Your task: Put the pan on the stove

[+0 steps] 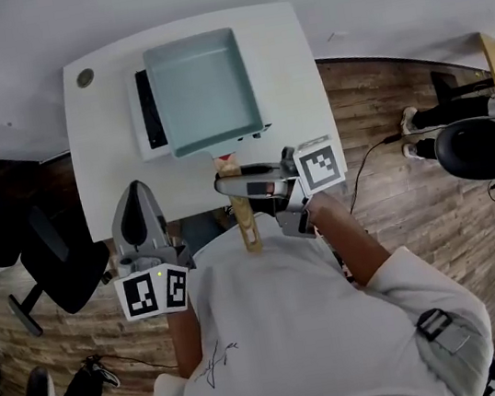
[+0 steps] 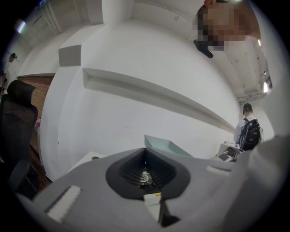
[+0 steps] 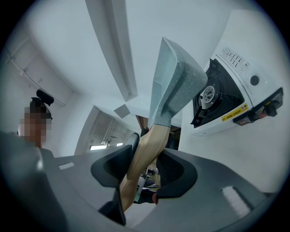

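A pale teal square pan with a wooden handle hangs over the white portable stove and covers most of it. My right gripper is shut on the handle, reaching in from the right. In the right gripper view the handle runs between the jaws of the right gripper. There the pan's speckled underside faces the stove's burner with a gap between them. My left gripper rests shut at the table's front left edge, holding nothing. The left gripper points toward the pan.
The white table has a round grommet at its far left corner. A black office chair stands left of the table. Right of the table, over the wooden floor, are another black chair and a person's legs.
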Available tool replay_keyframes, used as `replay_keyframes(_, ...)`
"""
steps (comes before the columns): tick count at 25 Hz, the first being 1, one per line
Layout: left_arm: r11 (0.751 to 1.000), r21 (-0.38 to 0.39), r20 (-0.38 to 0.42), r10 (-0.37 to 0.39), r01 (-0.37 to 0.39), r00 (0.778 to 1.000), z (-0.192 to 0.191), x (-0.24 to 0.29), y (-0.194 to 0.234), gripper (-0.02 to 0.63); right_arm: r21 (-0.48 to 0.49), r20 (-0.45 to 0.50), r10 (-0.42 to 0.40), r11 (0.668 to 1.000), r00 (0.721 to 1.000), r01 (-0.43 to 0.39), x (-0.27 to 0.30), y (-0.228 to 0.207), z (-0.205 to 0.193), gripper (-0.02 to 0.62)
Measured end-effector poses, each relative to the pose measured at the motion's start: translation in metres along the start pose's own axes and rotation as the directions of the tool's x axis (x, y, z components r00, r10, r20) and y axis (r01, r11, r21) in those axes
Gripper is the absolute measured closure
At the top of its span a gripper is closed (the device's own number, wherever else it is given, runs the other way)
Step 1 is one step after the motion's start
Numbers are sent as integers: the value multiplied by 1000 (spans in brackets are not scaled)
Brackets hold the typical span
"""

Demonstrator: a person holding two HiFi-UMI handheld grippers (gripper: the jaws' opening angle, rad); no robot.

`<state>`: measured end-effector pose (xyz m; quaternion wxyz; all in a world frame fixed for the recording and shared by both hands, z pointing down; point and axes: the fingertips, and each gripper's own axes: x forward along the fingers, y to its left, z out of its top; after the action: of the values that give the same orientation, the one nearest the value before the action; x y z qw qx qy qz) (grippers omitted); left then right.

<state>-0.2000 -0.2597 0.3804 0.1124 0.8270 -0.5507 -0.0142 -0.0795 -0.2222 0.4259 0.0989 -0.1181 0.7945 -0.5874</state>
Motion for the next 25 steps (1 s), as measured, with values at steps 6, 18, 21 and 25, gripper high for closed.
replay_keyframes(6,1000,11,-3,8,-7,1000,3,3,6,600,5,3,-13,1000,1000,13,3,-8,3,432)
replay_keyframes(18,1000,7,-31,6,-6,1000,-9,7,30,598,30,11,-22,999,1000,21,34,-47,11,432)
replay_keyframes(21,1000,3,-40,8,-7,999,-12,7,36,598,48,11,-35,998,999,35,39,-62,13,433)
replay_keyframes(25,1000,3,-46,14,-14,999,-12,6,41,599,54,2,-61,997,998,61,44,-81,18,433)
